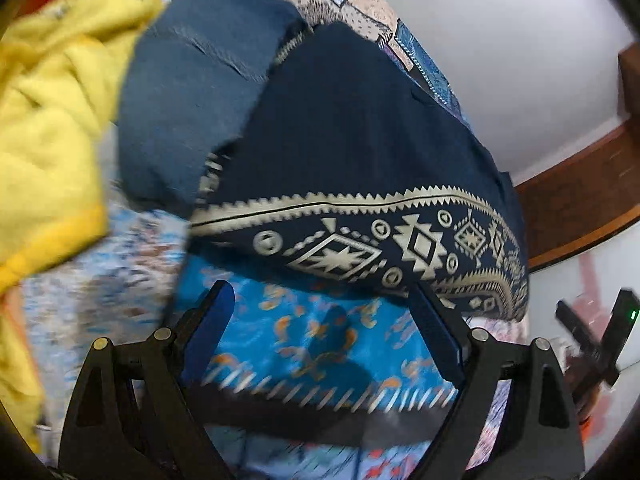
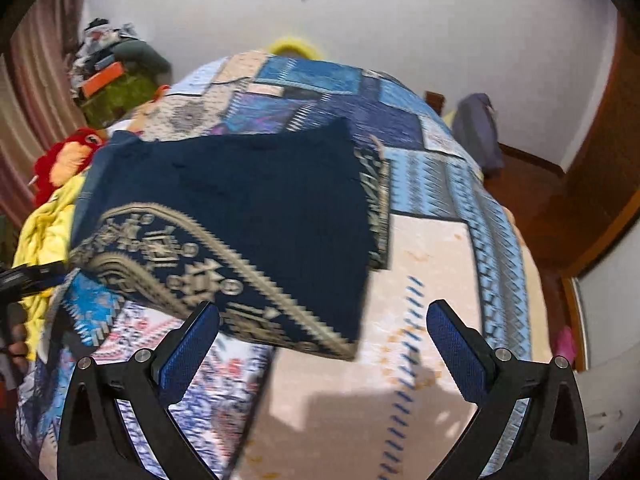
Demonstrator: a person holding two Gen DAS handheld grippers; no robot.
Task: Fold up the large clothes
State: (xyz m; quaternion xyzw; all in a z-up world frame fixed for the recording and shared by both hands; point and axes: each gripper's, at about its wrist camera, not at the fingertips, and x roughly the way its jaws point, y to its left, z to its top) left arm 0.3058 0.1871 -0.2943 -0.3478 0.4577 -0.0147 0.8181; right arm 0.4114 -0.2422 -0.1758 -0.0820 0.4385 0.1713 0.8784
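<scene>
Two spread claws, left (image 1: 324,300) and right (image 2: 324,312), navy garment (image 2: 248,200) motion-blurred.

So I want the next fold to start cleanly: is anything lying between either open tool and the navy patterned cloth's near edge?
Nothing visible. The left tool and right tool are both open just short of the navy patterned cloth; only the patchwork bedspread lies between.
</scene>
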